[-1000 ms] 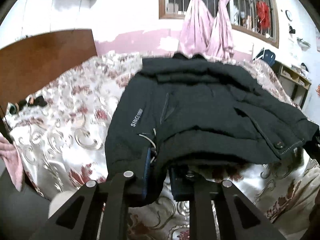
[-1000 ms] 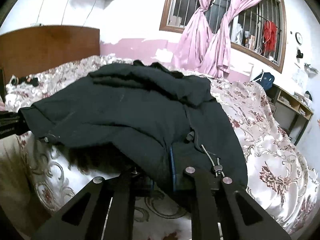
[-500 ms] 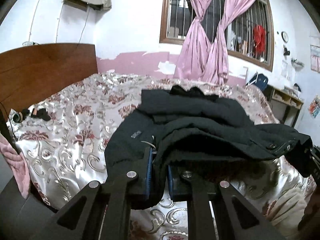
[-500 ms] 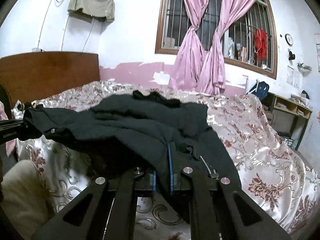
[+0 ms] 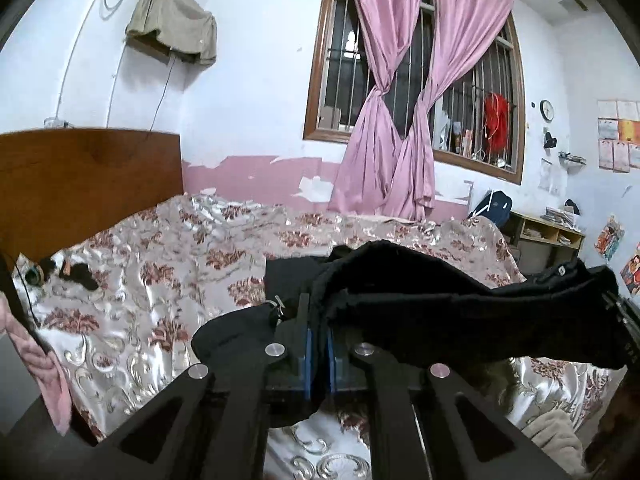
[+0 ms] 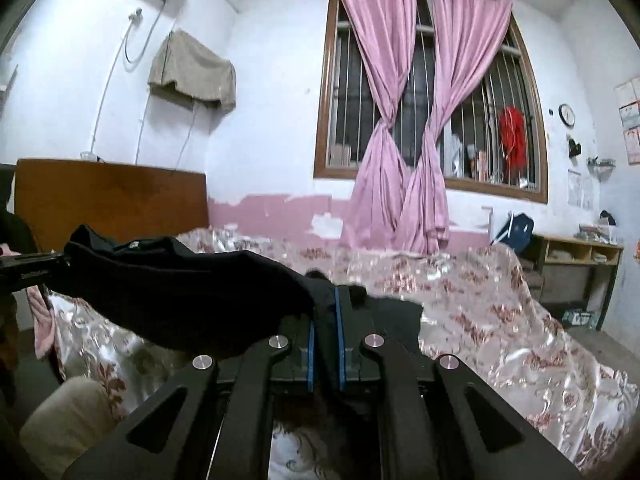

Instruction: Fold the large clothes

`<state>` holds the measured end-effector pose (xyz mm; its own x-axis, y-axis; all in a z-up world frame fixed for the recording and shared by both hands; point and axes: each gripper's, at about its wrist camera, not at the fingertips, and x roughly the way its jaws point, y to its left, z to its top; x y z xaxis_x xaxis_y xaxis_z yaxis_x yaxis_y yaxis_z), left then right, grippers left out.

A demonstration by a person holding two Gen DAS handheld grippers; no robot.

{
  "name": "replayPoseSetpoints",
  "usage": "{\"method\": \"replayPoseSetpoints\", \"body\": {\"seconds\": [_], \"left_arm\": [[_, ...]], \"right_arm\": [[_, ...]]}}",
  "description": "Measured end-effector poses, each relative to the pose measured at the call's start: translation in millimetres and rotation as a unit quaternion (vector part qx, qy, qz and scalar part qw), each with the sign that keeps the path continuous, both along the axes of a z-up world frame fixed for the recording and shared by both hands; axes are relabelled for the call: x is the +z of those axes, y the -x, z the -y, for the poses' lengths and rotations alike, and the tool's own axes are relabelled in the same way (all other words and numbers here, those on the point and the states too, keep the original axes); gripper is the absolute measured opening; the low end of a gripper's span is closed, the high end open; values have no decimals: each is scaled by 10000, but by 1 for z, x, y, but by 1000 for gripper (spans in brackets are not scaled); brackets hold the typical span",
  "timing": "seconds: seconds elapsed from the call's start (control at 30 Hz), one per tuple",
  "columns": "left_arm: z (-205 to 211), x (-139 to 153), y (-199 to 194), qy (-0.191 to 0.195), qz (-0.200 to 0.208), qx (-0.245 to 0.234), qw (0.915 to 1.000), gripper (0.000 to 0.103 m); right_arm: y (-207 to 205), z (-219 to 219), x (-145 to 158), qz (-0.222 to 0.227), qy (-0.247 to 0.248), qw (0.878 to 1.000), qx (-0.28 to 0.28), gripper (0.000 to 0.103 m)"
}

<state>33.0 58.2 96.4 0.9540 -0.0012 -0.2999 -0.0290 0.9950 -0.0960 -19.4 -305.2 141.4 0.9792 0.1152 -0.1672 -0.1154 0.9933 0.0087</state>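
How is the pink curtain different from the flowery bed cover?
The pink curtain is plain pink; the flowery bed cover is pale and shiny with red flower patterns. The pink curtain hangs upright at the window, twisted into knots in the middle; the flowery bed cover lies spread over the bed, with part of a black jacket above it. Both are cloth with folds and wrinkles.

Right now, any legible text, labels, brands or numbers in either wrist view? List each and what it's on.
None legible.
Wall clock: dial too small to read.
Papers on the right wall: print too blurred to read.
Posters lower on that wall: colours only, no words readable.
Black jacket: no print shows in either view.
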Motion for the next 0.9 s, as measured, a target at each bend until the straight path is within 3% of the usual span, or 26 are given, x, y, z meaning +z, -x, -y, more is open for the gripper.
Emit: {"method": "replayPoseSetpoints", "body": {"seconds": [0.47,0.8,0.9], "left_arm": [[8,23,-46,-317,206,-114,9992,6],[8,39,-102,-400,250,-237,9986,6],[11,43,-129,-607,233,-229,9976,6]], "right_arm": [[-28,-5,21,209,133,9997,-44,6],[-80,-5,30,206,283,9994,-22,6],[-100,-6,35,257,407,9988,-33,6]]}}
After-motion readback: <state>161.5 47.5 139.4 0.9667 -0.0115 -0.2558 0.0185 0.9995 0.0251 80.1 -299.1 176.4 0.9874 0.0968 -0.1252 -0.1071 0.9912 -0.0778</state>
